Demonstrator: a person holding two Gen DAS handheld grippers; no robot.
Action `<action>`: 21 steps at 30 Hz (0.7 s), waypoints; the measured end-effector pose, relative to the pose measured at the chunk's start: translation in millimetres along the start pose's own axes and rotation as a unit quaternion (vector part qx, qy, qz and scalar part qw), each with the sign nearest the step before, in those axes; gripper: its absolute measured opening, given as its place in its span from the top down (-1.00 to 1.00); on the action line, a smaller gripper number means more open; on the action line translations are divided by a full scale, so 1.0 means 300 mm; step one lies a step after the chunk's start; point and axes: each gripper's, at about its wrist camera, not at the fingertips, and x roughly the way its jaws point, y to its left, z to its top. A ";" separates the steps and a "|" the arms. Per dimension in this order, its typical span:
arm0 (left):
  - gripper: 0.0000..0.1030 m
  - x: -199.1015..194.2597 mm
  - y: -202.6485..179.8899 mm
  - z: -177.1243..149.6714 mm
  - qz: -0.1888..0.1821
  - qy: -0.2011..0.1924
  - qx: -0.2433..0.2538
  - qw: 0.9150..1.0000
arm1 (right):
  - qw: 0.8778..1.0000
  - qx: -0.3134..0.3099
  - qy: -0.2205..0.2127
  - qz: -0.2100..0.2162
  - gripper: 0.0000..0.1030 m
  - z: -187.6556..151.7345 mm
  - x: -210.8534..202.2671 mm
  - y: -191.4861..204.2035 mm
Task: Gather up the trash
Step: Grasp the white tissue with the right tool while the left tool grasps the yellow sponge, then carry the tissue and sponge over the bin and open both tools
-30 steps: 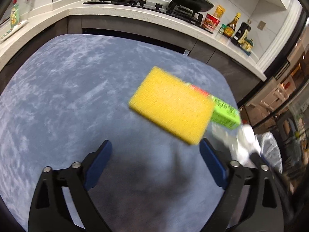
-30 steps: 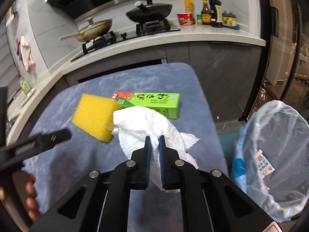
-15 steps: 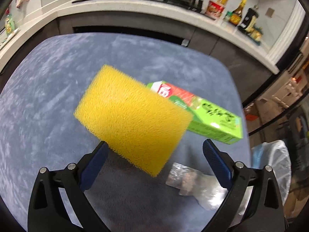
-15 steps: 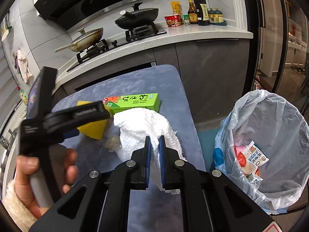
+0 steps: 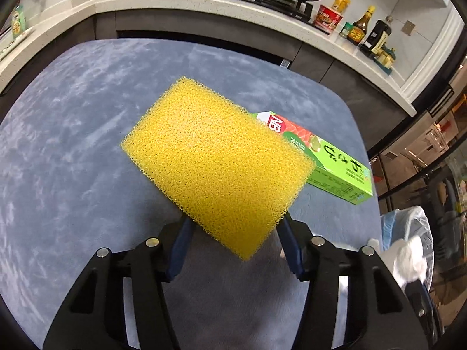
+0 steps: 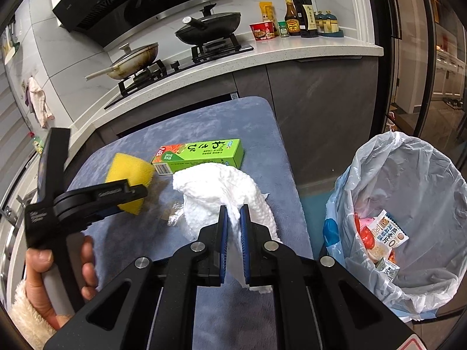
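Observation:
My left gripper point(image 5: 233, 227) is shut on a yellow sponge point(image 5: 216, 163), held tilted above the blue table point(image 5: 73, 145); the sponge also shows in the right wrist view point(image 6: 128, 175). My right gripper point(image 6: 233, 218) is shut on a crumpled white paper towel point(image 6: 221, 186), lifted over the table's right side. A green carton point(image 6: 201, 156) lies on the table behind both; in the left wrist view the carton point(image 5: 335, 166) is partly hidden by the sponge. A small clear wrapper point(image 6: 175, 217) lies under the towel.
A bin lined with a clear bag point(image 6: 408, 204), holding several packets, stands right of the table. A kitchen counter point(image 6: 262, 58) with pans and bottles runs behind. My left hand and gripper point(image 6: 87, 198) are at the left in the right wrist view.
My left gripper has closed on the sponge and holds it. My right gripper, still holding the paper towel, has lifted and drawn back, bringing more of the bin into view.

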 end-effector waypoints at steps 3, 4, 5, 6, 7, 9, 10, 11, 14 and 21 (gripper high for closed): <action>-0.01 -0.050 0.009 -0.008 -0.003 -0.010 0.005 1.000 | 1.000 -0.001 -0.006 0.001 0.84 0.000 -0.027 0.006; -0.01 -0.074 0.012 -0.013 -0.004 -0.014 0.007 1.000 | 1.000 -0.002 -0.009 0.001 0.84 0.002 -0.039 0.009; -0.01 -0.098 0.014 -0.018 -0.006 -0.017 0.009 1.000 | 1.000 -0.002 -0.012 0.002 0.84 0.003 -0.052 0.011; -0.01 -0.122 0.012 -0.024 -0.008 -0.020 0.014 1.000 | 1.000 -0.003 -0.015 0.002 0.84 0.005 -0.063 0.012; -0.01 -0.139 0.011 -0.028 -0.008 -0.022 0.018 1.000 | 1.000 -0.003 -0.021 0.003 0.84 0.009 -0.083 0.014; -0.01 -0.186 -0.001 -0.042 -0.014 -0.027 0.029 0.999 | 0.999 -0.002 -0.032 0.003 0.84 0.016 -0.118 0.012; -0.01 -0.205 -0.008 -0.049 -0.018 -0.029 0.033 0.999 | 0.999 -0.001 -0.037 0.002 0.84 0.020 -0.135 0.010; -0.01 -0.223 -0.017 -0.055 -0.023 -0.030 0.037 0.999 | 0.999 0.000 -0.044 0.001 0.84 0.025 -0.159 0.005; -0.01 -0.277 -0.061 -0.082 -0.036 -0.033 0.056 0.997 | 0.998 0.006 -0.059 -0.009 0.84 0.030 -0.215 -0.020; -0.01 -0.339 -0.238 -0.172 -0.076 -0.026 0.112 0.990 | 0.995 0.039 -0.078 -0.046 0.84 0.007 -0.322 -0.147</action>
